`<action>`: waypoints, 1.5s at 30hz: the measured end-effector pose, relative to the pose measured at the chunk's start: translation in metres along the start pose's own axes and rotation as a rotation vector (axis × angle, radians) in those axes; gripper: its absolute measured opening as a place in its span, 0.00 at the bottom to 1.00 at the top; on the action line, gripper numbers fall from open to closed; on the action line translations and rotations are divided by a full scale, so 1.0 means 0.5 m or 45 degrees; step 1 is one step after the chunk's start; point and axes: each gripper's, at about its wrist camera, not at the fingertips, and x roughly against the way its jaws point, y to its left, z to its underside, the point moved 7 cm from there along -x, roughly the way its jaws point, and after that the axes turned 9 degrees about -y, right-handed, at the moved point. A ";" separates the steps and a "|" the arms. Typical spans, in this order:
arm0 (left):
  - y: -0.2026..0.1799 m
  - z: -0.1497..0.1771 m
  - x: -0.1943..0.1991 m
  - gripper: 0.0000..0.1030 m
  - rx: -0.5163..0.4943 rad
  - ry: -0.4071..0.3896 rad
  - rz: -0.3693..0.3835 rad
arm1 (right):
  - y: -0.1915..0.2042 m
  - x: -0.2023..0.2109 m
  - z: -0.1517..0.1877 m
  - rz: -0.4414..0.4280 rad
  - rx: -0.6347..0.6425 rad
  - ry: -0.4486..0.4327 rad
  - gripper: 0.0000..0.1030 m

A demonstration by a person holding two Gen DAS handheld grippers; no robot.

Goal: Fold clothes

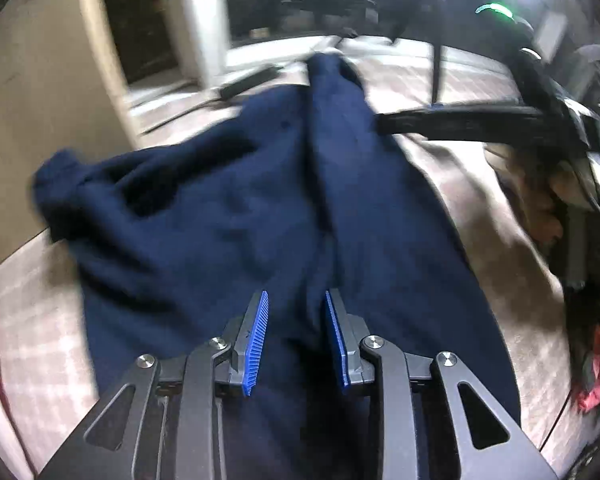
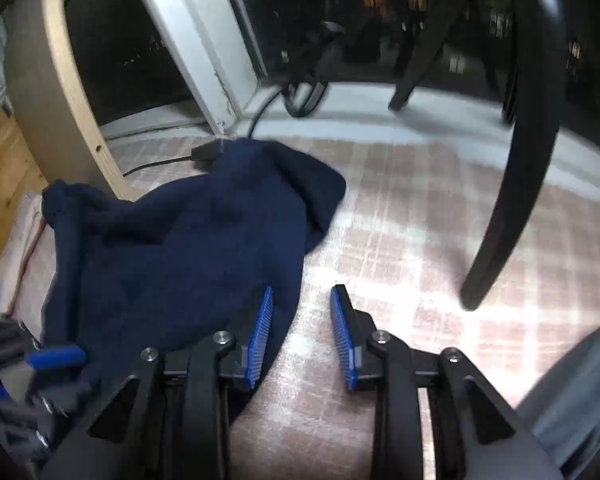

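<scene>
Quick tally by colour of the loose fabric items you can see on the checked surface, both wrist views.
Navy blue: 1, the navy garment, spread across the checked cover.
Red: 1, a red cloth at the right edge of the left wrist view, too blurred to identify.
Total: 2

both fisheye views bend hard at the edges, with black corners. the left wrist picture is smeared by motion blur and blown out by glare along the window sill (image 1: 260, 46). the right wrist view is sharper, with bright patches on the checked cloth (image 2: 400, 240) and night-dark window panes (image 2: 340, 20).
</scene>
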 end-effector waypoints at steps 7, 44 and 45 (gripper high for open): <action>0.078 0.034 0.261 0.28 0.201 -0.224 0.017 | 0.031 0.256 0.007 -0.243 -0.144 -0.168 0.29; 0.018 0.786 0.455 0.42 0.182 0.278 0.241 | 0.349 0.662 0.807 0.060 -0.452 0.164 0.27; 0.017 0.783 0.452 0.42 0.184 0.278 0.229 | 0.351 0.663 0.810 0.049 -0.439 0.150 0.27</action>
